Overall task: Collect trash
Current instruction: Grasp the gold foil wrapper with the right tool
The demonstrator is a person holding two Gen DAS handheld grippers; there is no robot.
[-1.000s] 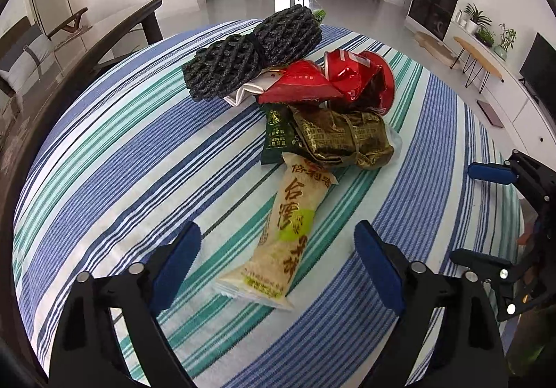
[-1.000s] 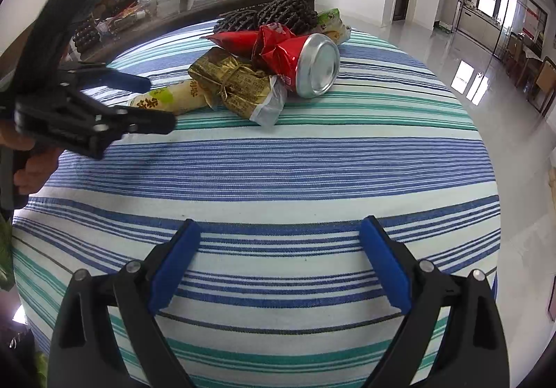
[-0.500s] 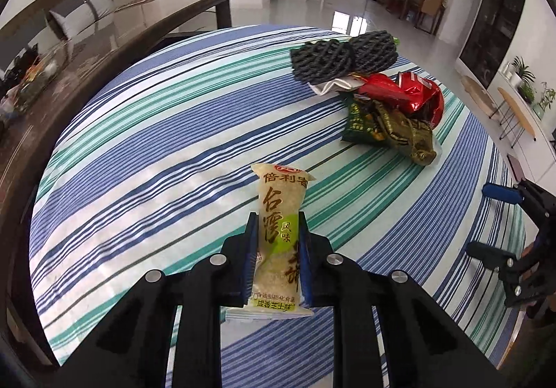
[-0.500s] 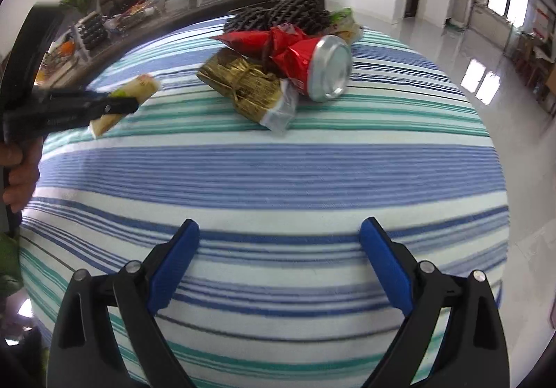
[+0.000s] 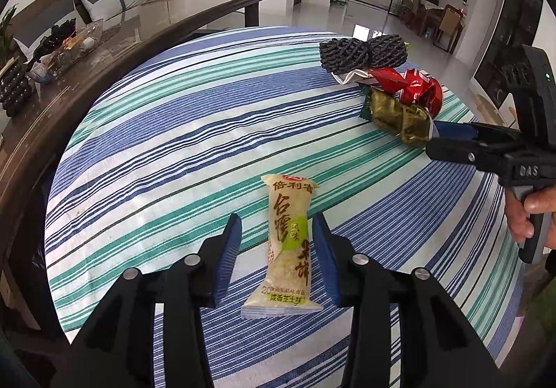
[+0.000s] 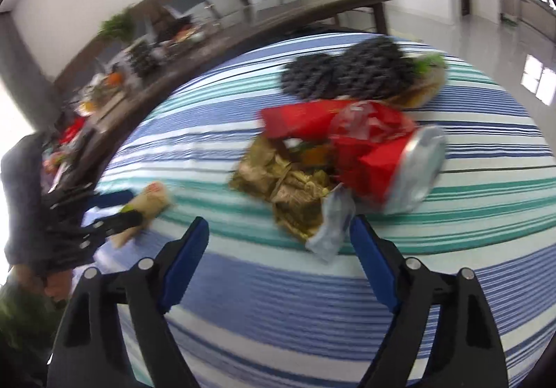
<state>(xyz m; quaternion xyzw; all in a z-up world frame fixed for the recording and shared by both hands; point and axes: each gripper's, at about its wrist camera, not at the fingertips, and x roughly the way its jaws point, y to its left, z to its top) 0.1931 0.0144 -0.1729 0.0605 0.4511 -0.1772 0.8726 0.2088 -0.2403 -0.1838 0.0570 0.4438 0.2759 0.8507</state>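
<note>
A cream snack wrapper (image 5: 288, 245) with a green label lies between the fingers of my left gripper (image 5: 276, 224). Those jaws are opening: the left pad stands clear of the wrapper and the right pad is only beside it. The pile further back holds a gold-green wrapper (image 6: 288, 179), a crushed red can (image 6: 392, 158), a red wrapper (image 6: 299, 120) and black foam netting (image 6: 347, 75). My right gripper (image 6: 279, 224) sits just in front of the gold wrapper. Its jaws are closing, with only the wrapper's clear tail (image 6: 330, 228) near them and nothing pressed.
A blue, green and white striped cloth (image 5: 173, 130) covers the round table. A dark wooden table (image 5: 104, 50) curves along the left and bears a glass tray (image 5: 69, 47) of small items. A person's hand (image 5: 528, 214) holds the right gripper's handle.
The left gripper shut on the cream wrapper, drew it away from the pile, and now its jaws have parted. The right gripper has moved up to the pile and narrowed slightly.
</note>
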